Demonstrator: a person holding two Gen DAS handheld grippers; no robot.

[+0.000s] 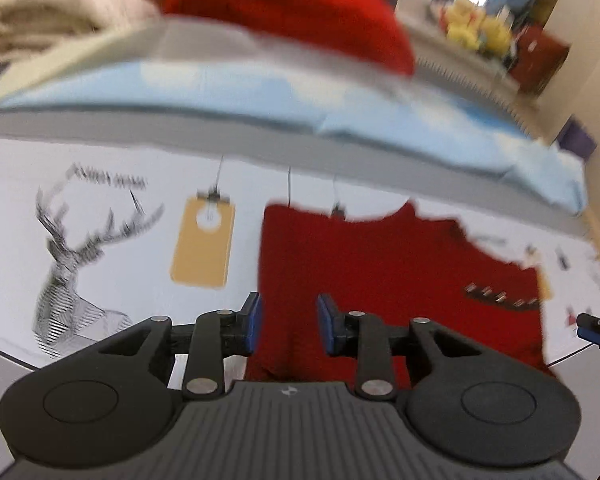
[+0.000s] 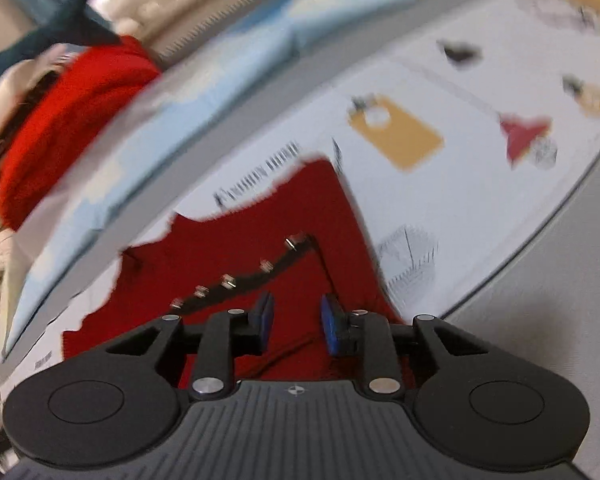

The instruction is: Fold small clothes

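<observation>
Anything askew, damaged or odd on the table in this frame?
Nothing stands out. The red garment lies flat on the printed cloth, its snap strip facing up. Both the left gripper and right gripper are open above it. Motion blur hides fine detail.

I count two red garments: one dark red knit (image 1: 400,280) flat on my mat (image 1: 140,280), one brighter (image 1: 292,8) on the pile behind (five metal buttons (image 2: 228,281) on the flat one), and one folded blue cloth (image 1: 260,92).

White printed tabletop (image 1: 132,292) with deer and tag graphics is carrying a dark red garment (image 1: 380,280) lying flat; a light blue cloth (image 1: 260,100) is lying along its far edge.
</observation>
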